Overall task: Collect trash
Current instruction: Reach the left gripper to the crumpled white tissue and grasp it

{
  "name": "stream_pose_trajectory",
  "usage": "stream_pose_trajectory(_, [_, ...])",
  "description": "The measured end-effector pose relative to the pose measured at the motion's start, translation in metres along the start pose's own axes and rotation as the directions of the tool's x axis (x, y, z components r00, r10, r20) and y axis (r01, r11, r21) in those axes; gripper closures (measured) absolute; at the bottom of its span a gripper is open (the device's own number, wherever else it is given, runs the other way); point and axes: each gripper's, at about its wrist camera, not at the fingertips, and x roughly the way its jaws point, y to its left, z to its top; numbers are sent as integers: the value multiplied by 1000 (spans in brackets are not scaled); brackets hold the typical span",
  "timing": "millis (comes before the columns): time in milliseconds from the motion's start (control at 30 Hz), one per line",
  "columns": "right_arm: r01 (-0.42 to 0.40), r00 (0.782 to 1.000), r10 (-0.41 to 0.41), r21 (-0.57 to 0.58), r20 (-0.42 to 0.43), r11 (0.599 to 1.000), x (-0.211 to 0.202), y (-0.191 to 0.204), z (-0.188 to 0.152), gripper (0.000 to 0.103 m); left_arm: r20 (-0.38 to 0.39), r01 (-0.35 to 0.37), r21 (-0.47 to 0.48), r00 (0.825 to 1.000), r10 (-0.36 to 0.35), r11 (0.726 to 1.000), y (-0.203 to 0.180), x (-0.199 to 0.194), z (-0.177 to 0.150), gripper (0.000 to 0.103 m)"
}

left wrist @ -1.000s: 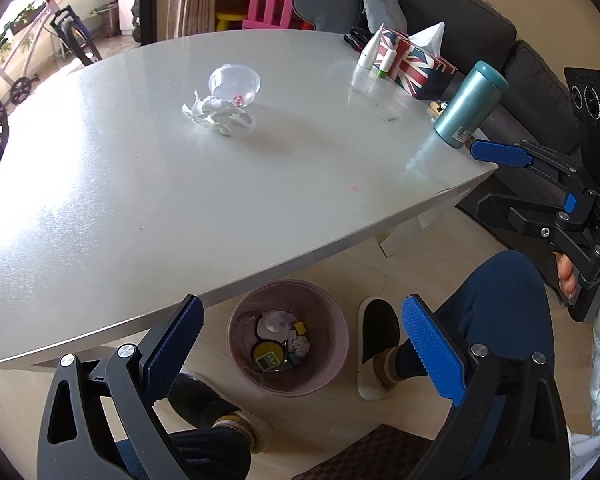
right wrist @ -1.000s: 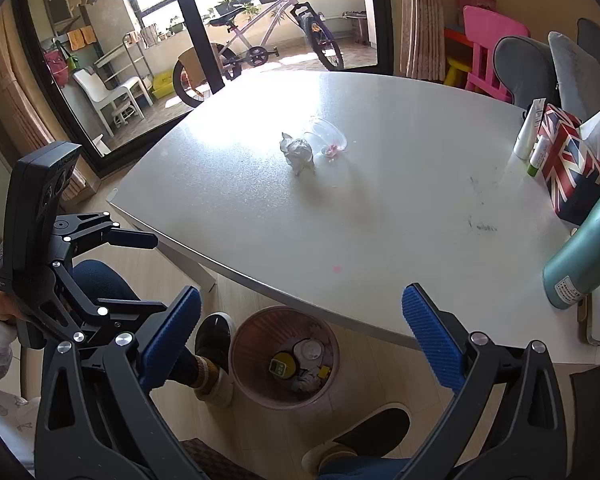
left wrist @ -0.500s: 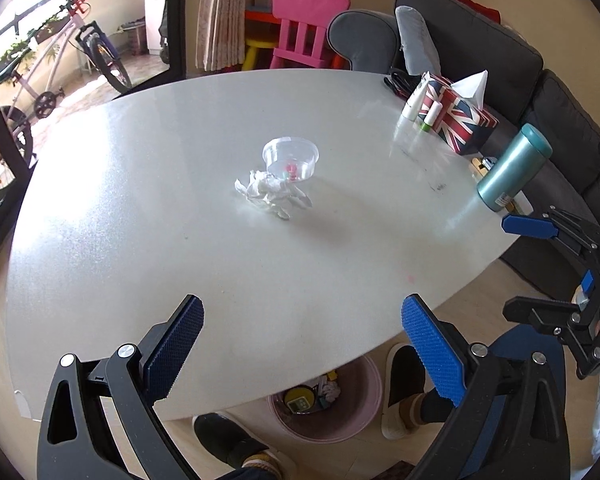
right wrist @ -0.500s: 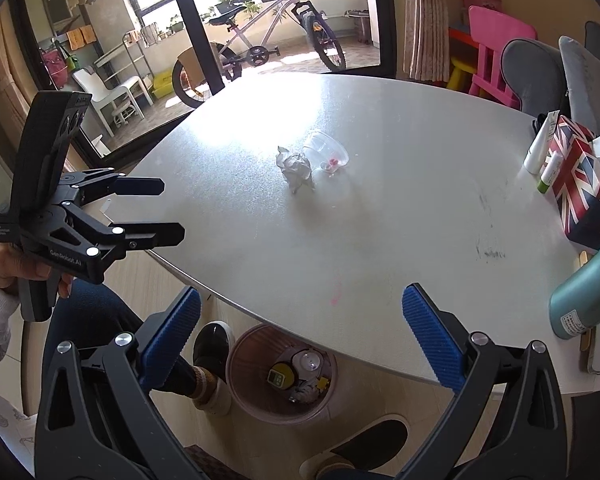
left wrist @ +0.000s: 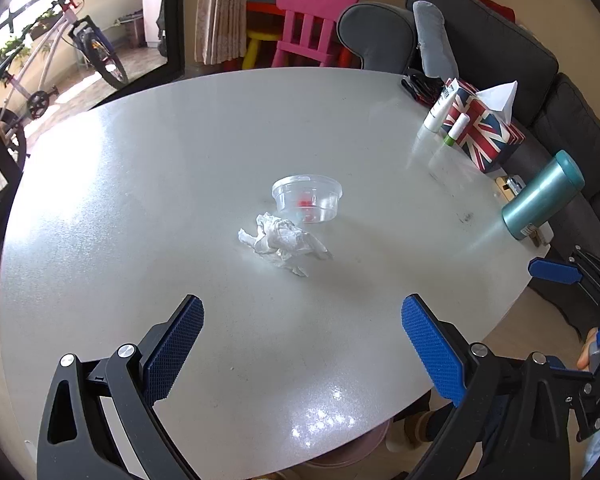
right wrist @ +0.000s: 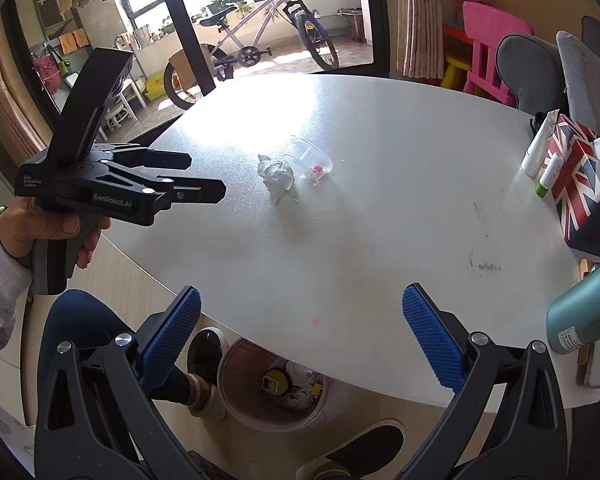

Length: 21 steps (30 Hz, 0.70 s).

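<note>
Trash waiting mid-desk, both grippers empty.

On the white desk (left wrist: 148, 208): crumpled tissue (left wrist: 283, 241) touching the near side of a clear plastic cup (left wrist: 307, 198), well short of the flag-print tissue box (left wrist: 485, 133) at the far right edge. Left gripper (left wrist: 302, 344) over the near desk, jaws wide, holding nothing. Right gripper (right wrist: 301, 334) likewise, jaws wide. Below the desk edge, a pink trash bin (right wrist: 236, 390), partly filled.
</note>
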Motion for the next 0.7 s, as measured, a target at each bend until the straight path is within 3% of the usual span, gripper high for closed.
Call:
stream_pose_trajectory(433, [-1, 1000, 1, 21, -12, 1000, 8, -9, -1, 4, -85, -56, -4, 995, 55, 998, 15, 55, 26, 8])
stream_pose_trajectory(633, [1, 1000, 0, 35, -21, 999, 13, -15, -3, 4, -62, -64, -16, 996, 63, 998, 17, 66, 26, 9])
stream_pose_trajectory(667, [1, 1000, 0, 37, -23, 999, 14, -16, -3, 4, -62, -62, -13, 996, 61, 998, 16, 68, 27, 12])
stream_pose_trajectory(700, [0, 1000, 1, 38, -25, 999, 15, -17, -2, 4, -68, -58, -13, 996, 57, 998, 16, 70, 26, 28])
